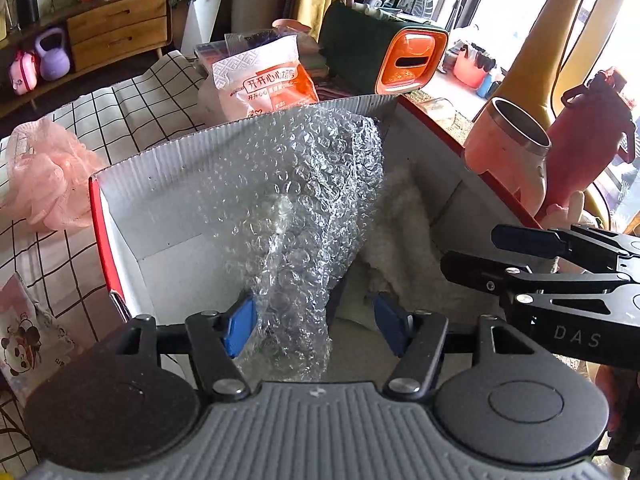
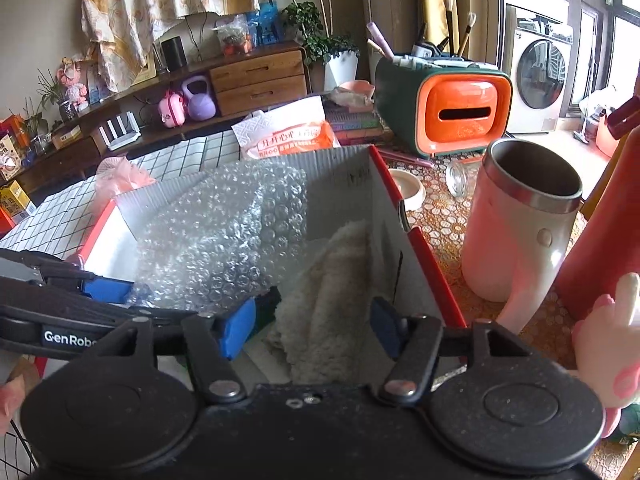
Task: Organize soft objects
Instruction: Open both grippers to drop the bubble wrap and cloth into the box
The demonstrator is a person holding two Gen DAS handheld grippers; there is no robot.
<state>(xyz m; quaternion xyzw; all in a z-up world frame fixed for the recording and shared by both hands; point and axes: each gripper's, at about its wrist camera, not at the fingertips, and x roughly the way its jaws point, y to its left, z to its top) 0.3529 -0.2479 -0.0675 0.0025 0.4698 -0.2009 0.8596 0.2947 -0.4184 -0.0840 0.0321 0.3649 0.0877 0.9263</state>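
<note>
A white cardboard box with red outer sides stands open below both grippers. A sheet of clear bubble wrap stands inside it and leans over the far wall. A fluffy cream cloth lies in the box's right part. My left gripper is open; the wrap's lower end hangs between its blue pads, brushing only the left pad. My right gripper reaches in from the right. In the right wrist view the right gripper is open above the cream cloth, beside the bubble wrap, gripping nothing.
A pink mesh puff lies on the checked cloth left of the box. Behind the box are a tissue pack and a green-and-orange organiser. A pink mug and a red bottle stand close on the right.
</note>
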